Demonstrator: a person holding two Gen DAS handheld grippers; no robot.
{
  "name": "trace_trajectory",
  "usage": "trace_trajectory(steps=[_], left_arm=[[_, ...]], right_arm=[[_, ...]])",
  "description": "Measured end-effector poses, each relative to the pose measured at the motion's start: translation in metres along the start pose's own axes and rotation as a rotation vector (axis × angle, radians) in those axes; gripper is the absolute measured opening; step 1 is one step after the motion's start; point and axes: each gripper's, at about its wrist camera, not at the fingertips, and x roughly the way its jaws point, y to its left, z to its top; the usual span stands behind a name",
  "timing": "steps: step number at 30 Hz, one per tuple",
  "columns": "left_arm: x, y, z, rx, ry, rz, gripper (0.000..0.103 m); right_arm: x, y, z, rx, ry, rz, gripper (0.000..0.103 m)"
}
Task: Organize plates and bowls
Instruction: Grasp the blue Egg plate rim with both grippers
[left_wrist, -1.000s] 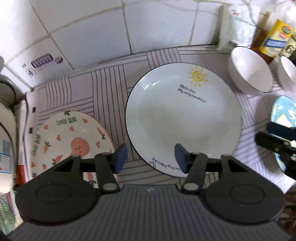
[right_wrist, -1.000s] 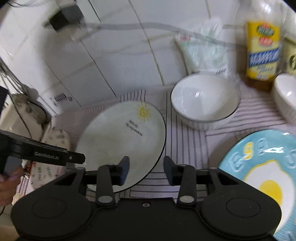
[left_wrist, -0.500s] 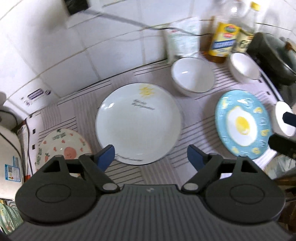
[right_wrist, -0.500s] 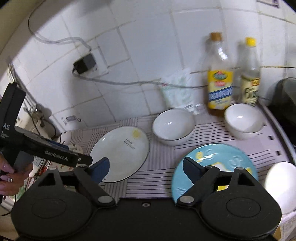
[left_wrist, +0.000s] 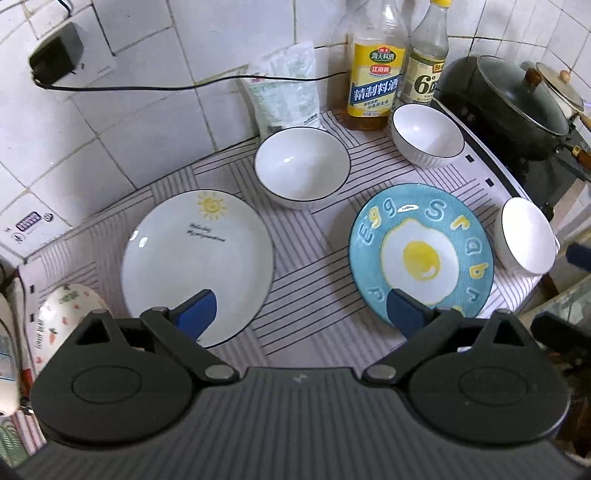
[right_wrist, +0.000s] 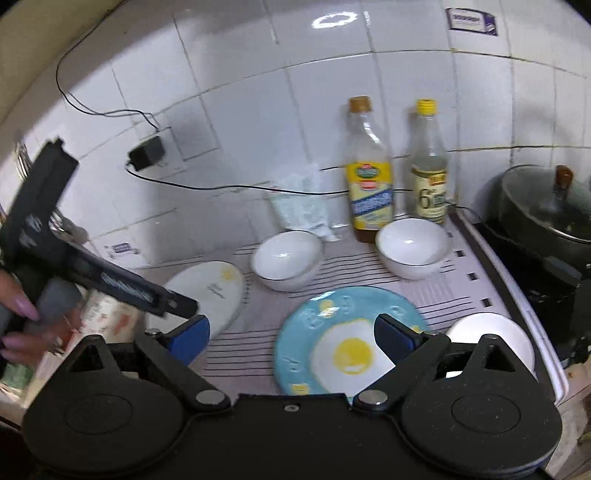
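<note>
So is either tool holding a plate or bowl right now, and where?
Nothing is held. The left tool and right tool are both opening, with nothing between their jaws.

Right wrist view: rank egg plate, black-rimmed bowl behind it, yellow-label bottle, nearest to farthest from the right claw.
1. Egg plate: right under the open right claw, nothing held.
2. Black-rimmed bowl: behind the plate, slightly left, mid-mat.
3. Yellow-label bottle: upright at the tiled wall, behind both.
</note>
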Motion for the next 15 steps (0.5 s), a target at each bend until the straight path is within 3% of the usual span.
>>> trace_trajectory(steps=[5, 11, 15], left_arm=[[0.023, -0.017, -0.001, -0.001, 0.005, -0.023, 0.100], [0.045, -0.029, -0.007, 0.003, 0.016, -0.062, 0.100], [0.068, -0.034, -0.009, -0.004, 0.013, -0.072, 0.098]], right_arm=[[0.010, -0.035, -0.024, 0.051, 0.002, -0.035, 0.098], [0.018, -0.078, -0.044, 0.321, 0.004, 0.143, 0.097], [0.031, -0.084, -0.059, 0.317, 0.007, 0.123, 0.096]])
